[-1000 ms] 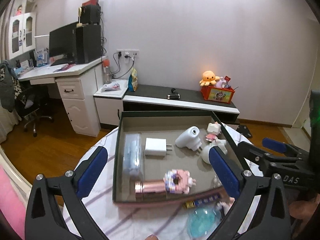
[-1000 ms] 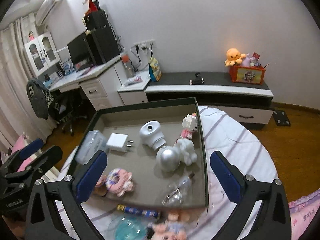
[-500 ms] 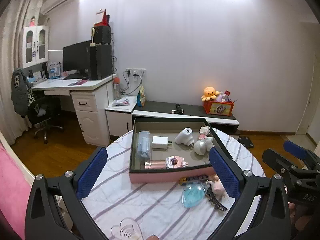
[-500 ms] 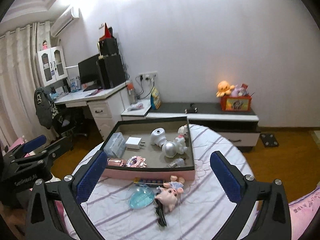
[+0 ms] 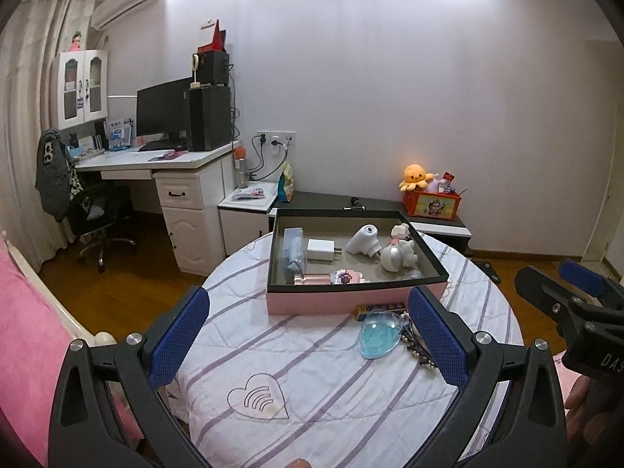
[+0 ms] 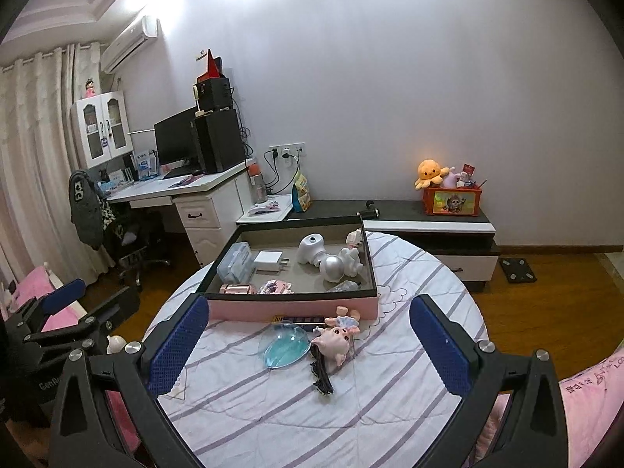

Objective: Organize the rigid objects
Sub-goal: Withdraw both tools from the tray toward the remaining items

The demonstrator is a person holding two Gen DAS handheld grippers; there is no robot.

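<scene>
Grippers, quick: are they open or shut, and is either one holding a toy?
Left gripper: open, holding nothing.
Right gripper: open, holding nothing.

The near half of the round table (image 6: 273, 409) lies bare, while a blue shell (image 6: 284, 346), a pig-faced doll (image 6: 334, 345) and a flat strip (image 6: 298, 319) crowd the pink box (image 6: 292, 308)'s front wall.
</scene>
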